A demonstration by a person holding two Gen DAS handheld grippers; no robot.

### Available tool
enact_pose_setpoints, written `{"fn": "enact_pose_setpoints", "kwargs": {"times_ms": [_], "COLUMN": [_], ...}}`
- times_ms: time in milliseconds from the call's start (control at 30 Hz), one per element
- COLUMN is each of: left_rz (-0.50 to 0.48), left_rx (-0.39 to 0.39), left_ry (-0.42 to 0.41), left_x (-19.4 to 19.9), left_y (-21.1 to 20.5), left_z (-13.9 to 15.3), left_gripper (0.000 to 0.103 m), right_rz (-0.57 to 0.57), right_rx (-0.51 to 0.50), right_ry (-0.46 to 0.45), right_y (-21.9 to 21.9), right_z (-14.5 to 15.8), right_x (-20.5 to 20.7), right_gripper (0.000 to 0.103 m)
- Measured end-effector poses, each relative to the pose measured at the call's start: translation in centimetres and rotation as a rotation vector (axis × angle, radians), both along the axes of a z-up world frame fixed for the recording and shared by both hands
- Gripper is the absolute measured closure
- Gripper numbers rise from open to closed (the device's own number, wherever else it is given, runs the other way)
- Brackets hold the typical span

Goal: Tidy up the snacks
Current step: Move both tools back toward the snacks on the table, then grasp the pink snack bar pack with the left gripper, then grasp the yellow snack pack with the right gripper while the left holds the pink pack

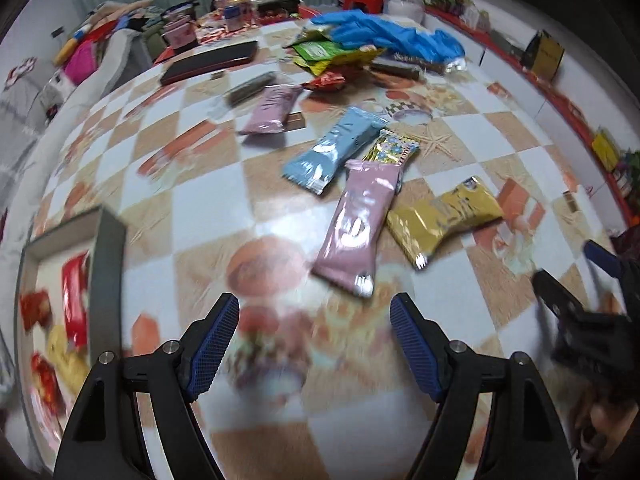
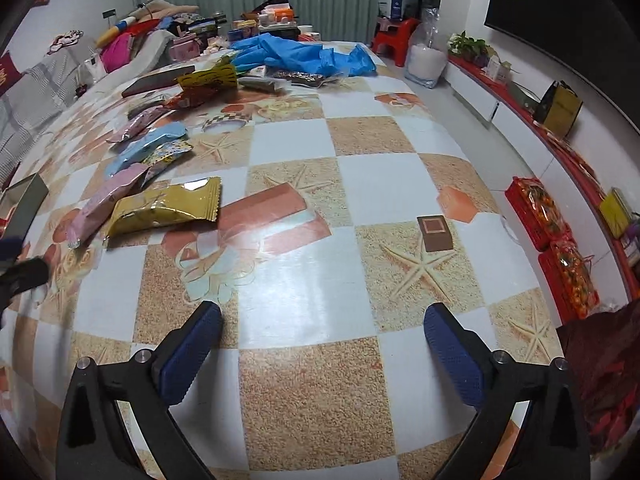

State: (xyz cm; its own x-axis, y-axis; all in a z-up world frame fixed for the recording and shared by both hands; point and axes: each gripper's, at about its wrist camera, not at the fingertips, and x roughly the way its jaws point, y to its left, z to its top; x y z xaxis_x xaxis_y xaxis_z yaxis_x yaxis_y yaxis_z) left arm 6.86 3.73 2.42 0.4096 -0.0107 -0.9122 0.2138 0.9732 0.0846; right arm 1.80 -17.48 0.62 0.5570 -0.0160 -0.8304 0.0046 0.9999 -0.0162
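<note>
Just ahead of the left gripper (image 1: 314,342), slightly right of its centreline: pink packet (image 1: 354,228) flat on the table (image 1: 208,184), angled away. Jaws spread wide, nothing between them, blue pads (image 1: 214,344) clear of everything. Gold packet (image 1: 446,220) lies right of the pink one, edges touching or overlapping. Blue packet (image 1: 334,148) and a patterned foil packet (image 1: 394,152) sit further ahead, the foil one tucked under the pink packet's far end. Far left of this gripper: grey tray (image 1: 110,276) with red and yellow snacks inside, blurred.

Right gripper (image 2: 322,346): also wide open, empty, over bare checked tablecloth. Small brown box (image 2: 435,233) ahead, right of centre, standing alone. Same gold packet (image 2: 168,208) ahead-left, packet row trailing away behind it. Blue gloves (image 2: 304,54) far ahead at the table's back.
</note>
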Motion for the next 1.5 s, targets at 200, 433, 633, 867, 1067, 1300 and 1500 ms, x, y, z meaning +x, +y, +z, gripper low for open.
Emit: {"fn": "enact_pose_setpoints", "kwargs": {"times_ms": [200,433,633,867,1067,1300,1500], "left_rz": [-0.053,-0.096,-0.111,-0.056,-0.008,0.003,0.006], "left_rx": [0.065,-0.101,-0.101,-0.123,-0.136,-0.139,-0.160], "left_ry": [-0.043,-0.013,-0.058,-0.130,-0.211,-0.222,-0.220], "left_x": [3.1,4.5,3.4,-3.5,-7.1,-7.2,-7.2], "left_y": [-1.6,-1.5,-2.1,2.1,5.4,5.1,5.4], "left_z": [-0.8,-0.9,-0.7,-0.9,-1.2,-1.2,-1.3], "left_gripper": [0.022,0.068,0.077,0.077,0.077,0.077,0.077], "right_rz": [0.018,0.027,0.026,0.026,0.029,0.029,0.046], "right_rx": [0.009,0.028,0.035,0.043,0.011,0.003,0.013], "right_ry": [-0.003,-0.008,-0.011,-0.014,-0.004,-0.003,-0.003], "right_y": [0.2,0.2,0.1,0.1,0.5,0.6,0.7], "right_z": [-0.1,0.0,0.0,0.0,-0.1,-0.1,-0.1], "right_x": [0.3,0.3,0.3,0.3,0.4,0.3,0.3], "right_gripper": [0.001,0.001,0.001,0.001,0.001,0.001,0.001]}}
